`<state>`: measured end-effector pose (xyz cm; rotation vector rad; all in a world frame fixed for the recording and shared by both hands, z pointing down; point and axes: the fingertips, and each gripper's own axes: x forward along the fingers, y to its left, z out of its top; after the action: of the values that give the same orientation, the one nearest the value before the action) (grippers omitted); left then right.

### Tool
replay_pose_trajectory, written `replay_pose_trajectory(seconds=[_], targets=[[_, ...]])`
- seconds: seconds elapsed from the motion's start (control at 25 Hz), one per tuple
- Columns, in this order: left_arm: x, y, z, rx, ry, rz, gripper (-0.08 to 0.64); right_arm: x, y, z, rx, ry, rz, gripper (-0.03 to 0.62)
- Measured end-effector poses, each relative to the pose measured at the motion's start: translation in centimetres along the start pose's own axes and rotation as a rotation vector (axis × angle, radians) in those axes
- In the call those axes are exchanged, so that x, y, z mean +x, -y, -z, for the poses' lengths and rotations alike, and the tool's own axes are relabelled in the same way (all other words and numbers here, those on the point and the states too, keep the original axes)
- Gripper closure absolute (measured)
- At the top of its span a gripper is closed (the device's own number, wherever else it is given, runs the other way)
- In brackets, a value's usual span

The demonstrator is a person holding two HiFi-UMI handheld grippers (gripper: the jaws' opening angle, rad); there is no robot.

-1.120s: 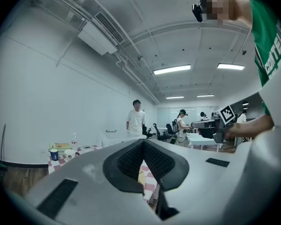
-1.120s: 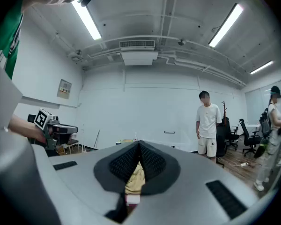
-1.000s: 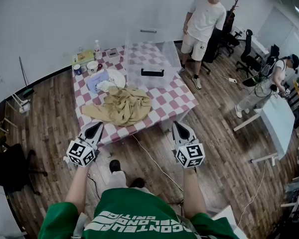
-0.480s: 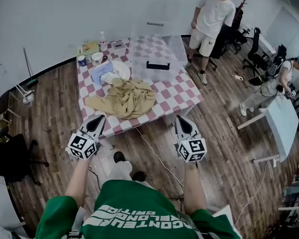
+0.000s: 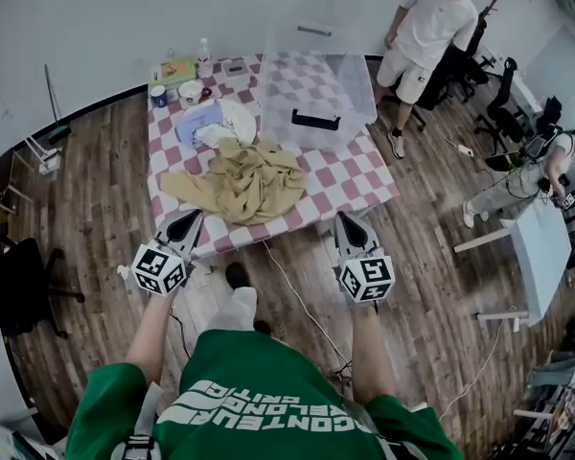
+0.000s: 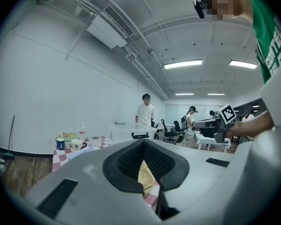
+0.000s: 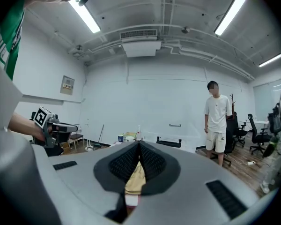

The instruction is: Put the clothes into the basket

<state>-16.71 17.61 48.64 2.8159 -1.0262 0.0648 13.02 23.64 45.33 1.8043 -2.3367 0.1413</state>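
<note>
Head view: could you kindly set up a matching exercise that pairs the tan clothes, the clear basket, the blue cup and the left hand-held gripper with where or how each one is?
Column one
1. tan clothes
2. clear basket
3. blue cup
4. left hand-held gripper

Column two
A. at the far left corner of the table
B. jaws together, holding nothing
C. crumpled in a heap toward the table's near side
D. on the far right part of the table

Pairs: 1-C, 2-D, 3-A, 4-B
</note>
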Motion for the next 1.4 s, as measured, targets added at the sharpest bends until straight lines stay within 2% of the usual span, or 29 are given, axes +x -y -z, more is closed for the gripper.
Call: replay_pose_trajectory(seconds=[0.36,0.76,1.4], targets=[[5.4,-5.4,3.6,-0.058,-0.055,-0.051,0.558,9.1,1.3,3.3,0.012,-0.078,-0.079,0.584],[9.7,-10.8,7.9,-0.122,-0.132,-0.068,0.557,16.6,2.5,6.9,0.055,-0.174,-0.104,0.583],[11.5,-19.6,17.6,-0.283,-0.301,-0.187,0.557,26.0,1.8,11.4,0.077,-0.310,-0.191,0.581]])
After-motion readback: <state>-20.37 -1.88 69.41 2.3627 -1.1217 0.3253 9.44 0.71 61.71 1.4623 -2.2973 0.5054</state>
